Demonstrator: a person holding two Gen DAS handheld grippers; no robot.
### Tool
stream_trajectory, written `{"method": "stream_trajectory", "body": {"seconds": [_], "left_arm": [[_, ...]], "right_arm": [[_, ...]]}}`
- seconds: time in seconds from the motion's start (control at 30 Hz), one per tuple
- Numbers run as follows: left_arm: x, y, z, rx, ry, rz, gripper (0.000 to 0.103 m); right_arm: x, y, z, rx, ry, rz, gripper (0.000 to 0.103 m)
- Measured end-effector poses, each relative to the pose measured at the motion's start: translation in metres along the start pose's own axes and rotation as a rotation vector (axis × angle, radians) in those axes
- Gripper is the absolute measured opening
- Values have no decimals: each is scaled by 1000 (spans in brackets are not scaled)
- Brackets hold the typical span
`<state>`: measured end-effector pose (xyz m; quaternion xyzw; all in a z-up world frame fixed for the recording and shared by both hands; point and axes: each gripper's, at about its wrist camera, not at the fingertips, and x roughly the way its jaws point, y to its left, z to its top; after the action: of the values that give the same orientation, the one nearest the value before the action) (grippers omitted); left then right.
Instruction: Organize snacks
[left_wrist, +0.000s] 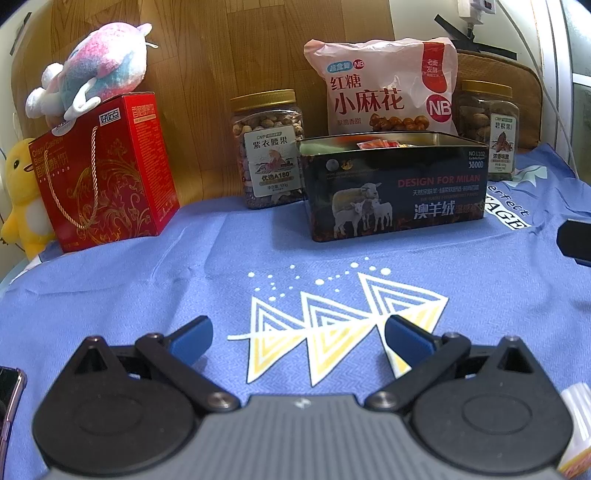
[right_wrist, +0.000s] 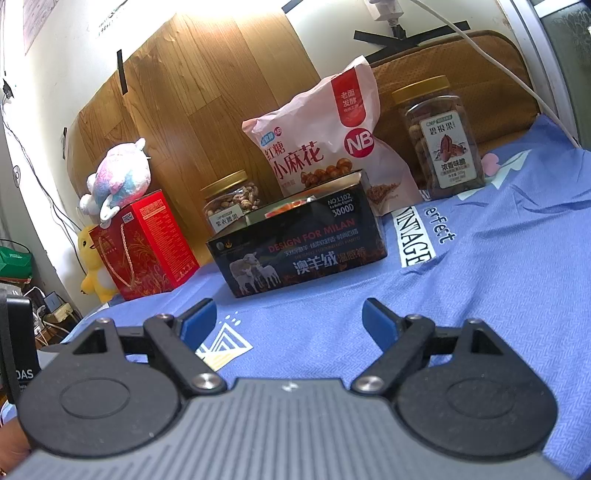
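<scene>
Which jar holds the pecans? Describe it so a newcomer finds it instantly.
Start at the black open tin on the blue cloth. Behind it leans a pink snack bag; the pecan jar stands at the bag's right. Unlike the other gold-lidded jar, its label pictures a brown pecan.

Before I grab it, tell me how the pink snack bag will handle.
The pink snack bag looks like soft, puffed film, so probably floppy and light. It stands leaning behind the black tin, so it may slump. Its contents likely crush easily.

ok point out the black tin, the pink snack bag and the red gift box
black tin (left_wrist: 399, 192), left wrist view, front wall
pink snack bag (left_wrist: 380, 85), left wrist view, printed front
red gift box (right_wrist: 147, 247), right wrist view, front face
</scene>
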<state>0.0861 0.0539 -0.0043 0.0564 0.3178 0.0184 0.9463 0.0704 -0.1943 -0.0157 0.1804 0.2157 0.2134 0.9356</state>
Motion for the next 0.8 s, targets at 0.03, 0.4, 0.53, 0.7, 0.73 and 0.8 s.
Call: {"method": "stream_trajectory", "body": {"seconds": [0.03, 0.4, 0.53, 0.7, 0.73, 0.8], "left_arm": [[0, 0, 0, 0, 0, 1, 103], [2, 0, 1, 4, 15, 15, 103], [2, -1, 0, 2, 16, 23, 103], [2, 0, 1, -5, 20, 24, 103], [1, 1, 1, -9, 19, 25, 103], [0, 0, 1, -12, 17, 40, 103]], "right_arm": [[0, 0, 0, 0, 1, 1, 88], [0, -2, 0, 28, 8, -15, 97], [1, -3, 0, 29, 10, -10, 98], [2, -4, -1, 40, 6, -16, 103], [2, -6, -1, 46, 7, -17, 103], [2, -7, -2, 60, 3, -25, 103]]}}
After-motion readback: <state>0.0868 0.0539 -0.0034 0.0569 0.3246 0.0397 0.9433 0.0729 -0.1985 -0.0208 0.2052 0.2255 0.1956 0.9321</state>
